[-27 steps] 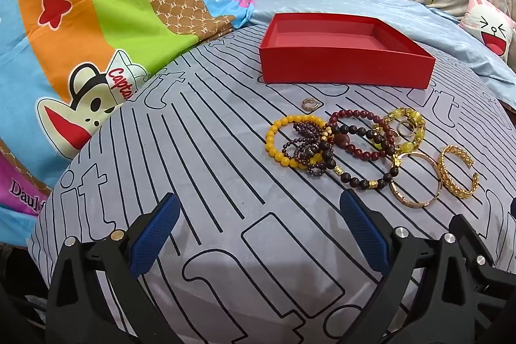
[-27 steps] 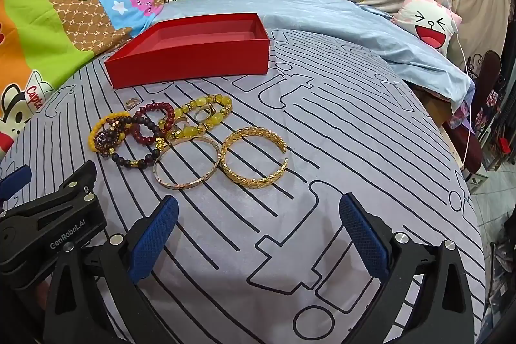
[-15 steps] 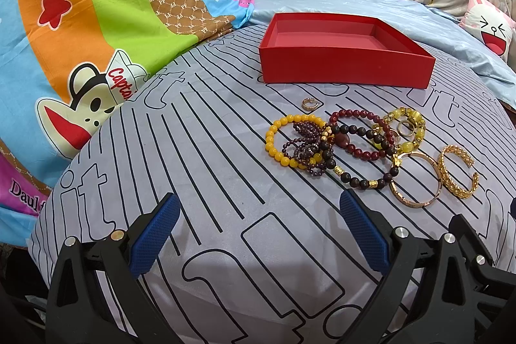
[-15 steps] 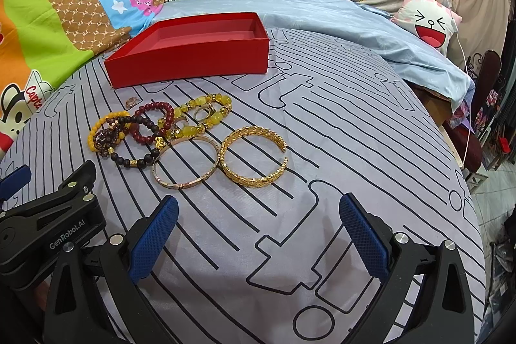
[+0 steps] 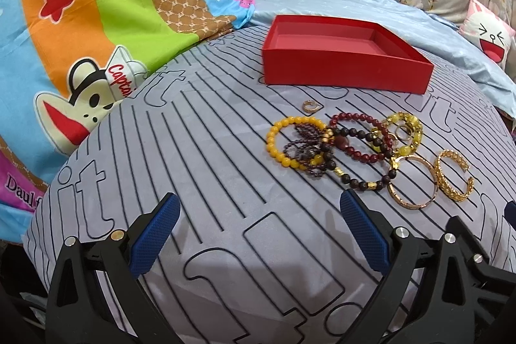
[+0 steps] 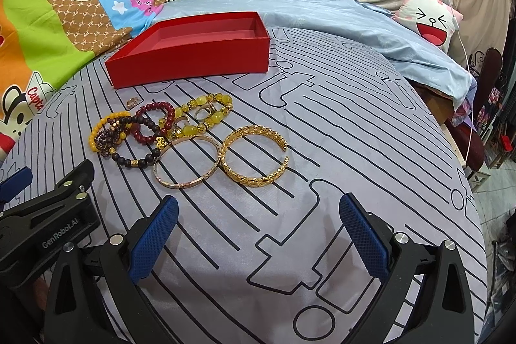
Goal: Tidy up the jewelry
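Both grippers — left (image 5: 258,237), right (image 6: 258,237) — fingers wide apart, empty | bracelets (image 6: 167,131) ahead, untouched

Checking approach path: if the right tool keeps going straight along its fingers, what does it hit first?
Probably the gold cuff bracelet, roughly centred ahead of the open right tool; only bare bedsheet lies between. Depth is uncertain.

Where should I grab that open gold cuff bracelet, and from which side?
Pinch the gold cuff across its near band with the right gripper, coming down from above. It lies flat, its gap faces away to the right, and its left edge meets the thin bangle.
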